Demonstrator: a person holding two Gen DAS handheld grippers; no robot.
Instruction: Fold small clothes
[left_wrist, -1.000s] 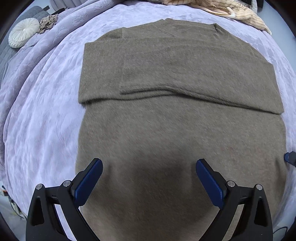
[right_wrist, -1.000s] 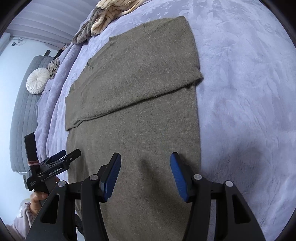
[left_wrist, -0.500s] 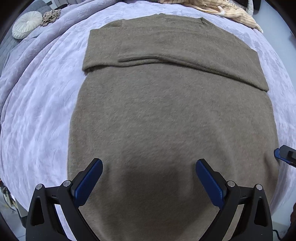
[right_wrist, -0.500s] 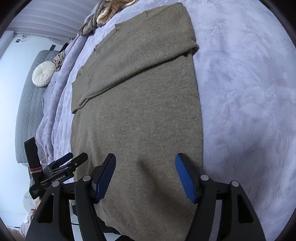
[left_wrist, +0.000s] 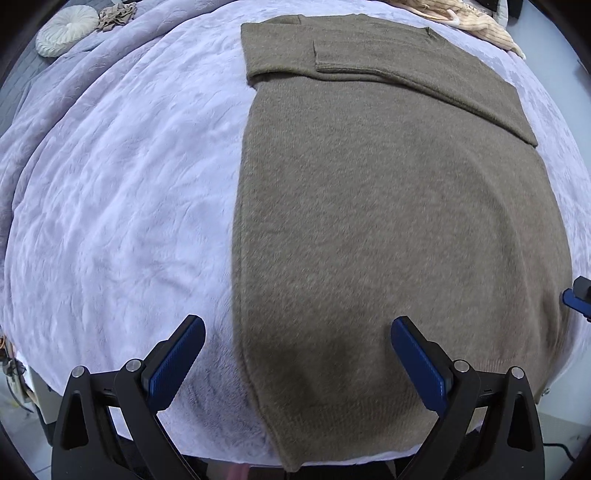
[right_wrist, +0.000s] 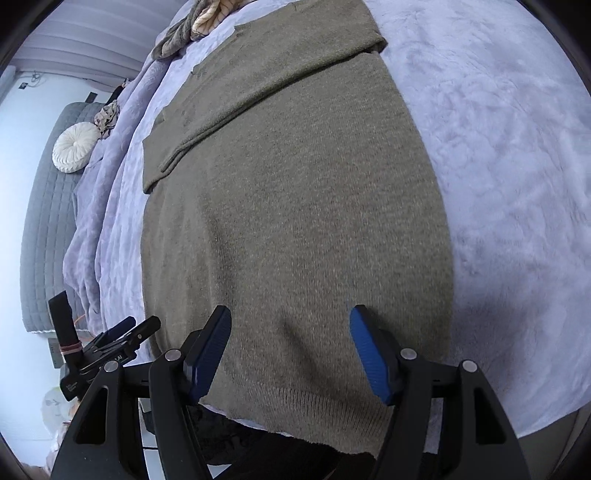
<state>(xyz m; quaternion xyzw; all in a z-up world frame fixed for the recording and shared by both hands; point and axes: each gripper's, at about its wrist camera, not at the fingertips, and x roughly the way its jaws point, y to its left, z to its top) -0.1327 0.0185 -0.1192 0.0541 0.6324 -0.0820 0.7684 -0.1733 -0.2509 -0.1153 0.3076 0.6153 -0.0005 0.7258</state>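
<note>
Both grippers hang above the sweater's hem, holding nothing: left gripper (left_wrist: 297, 363) jaws wide, right gripper (right_wrist: 290, 354) jaws apart. Brown sweater (left_wrist: 399, 221) lies flat on the lavender blanket (left_wrist: 122, 192), filling mid-frame. Sleeves (left_wrist: 369, 62) already folded across the chest, upper frame; the body fold remains. Hem's near edge droops over the bed edge, partly hidden.

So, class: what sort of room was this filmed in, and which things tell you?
Most likely a bedroom: a brown sweater lies flat on a bed's lilac blanket, with a round cushion and a grey padded headboard beyond.
</note>
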